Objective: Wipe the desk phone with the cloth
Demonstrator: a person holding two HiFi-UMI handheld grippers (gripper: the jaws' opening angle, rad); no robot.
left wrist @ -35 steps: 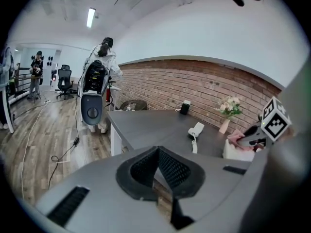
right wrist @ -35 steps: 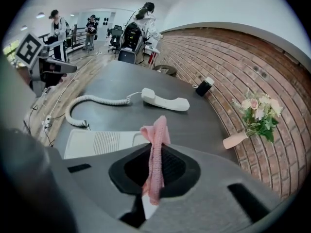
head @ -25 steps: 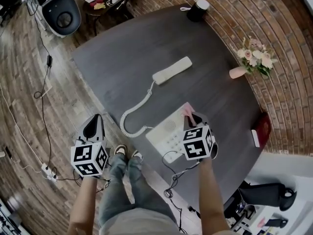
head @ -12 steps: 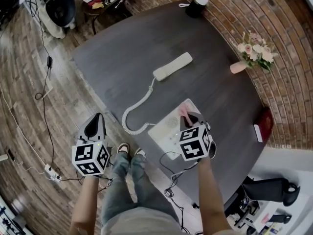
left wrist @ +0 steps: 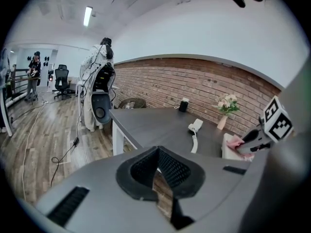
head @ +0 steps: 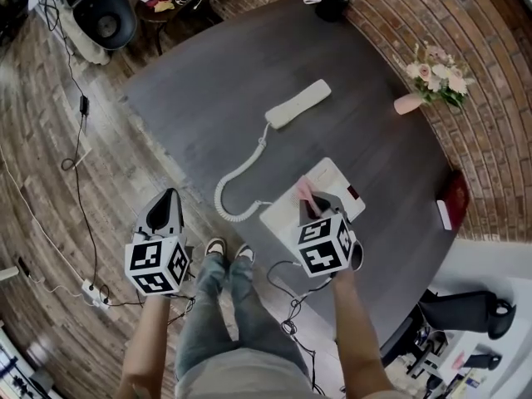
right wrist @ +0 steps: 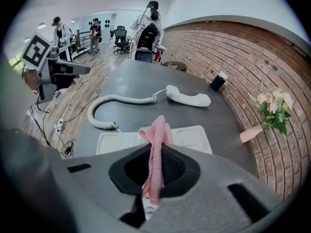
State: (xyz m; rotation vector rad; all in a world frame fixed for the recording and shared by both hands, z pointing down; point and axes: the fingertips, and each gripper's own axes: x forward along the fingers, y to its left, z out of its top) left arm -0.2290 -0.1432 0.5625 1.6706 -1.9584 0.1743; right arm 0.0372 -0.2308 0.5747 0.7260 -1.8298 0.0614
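While the right gripper (head: pixel 316 201) hangs over the desk phone base (head: pixel 334 179), its jaws are clamped tight on a pink cloth (head: pixel 304 191). Right gripper view: cloth (right wrist: pixel 156 135) is pinched between the jaws and sticks up above them in a folded strip, with the white base (right wrist: pixel 190 138) right behind and below. I can't tell if the cloth touches the phone.

The base sits near the tabletop (head: pixel 208 81) edge closest to the person. The handset (head: pixel 298 104) is off the base, lying flat near mid-tabletop, well apart from it. A white coiled cord (head: pixel 236 183) loops from the handset back toward the base.

Left gripper (head: pixel 169 198) is off the tabletop, out over the wood floor (head: pixel 50 223) to the left of the person's shoes (head: pixel 223 248). Left gripper view: jaws (left wrist: pixel 156 174) are drawn together with only a sliver between, nothing held.

A pink vase of flowers (head: pixel 409 101) is at the right side by the brick wall. A small black object with a white top (head: pixel 335 5) is at the far end. A dark red item (head: pixel 454 201) lies at the right edge. Cables trail on the floor.
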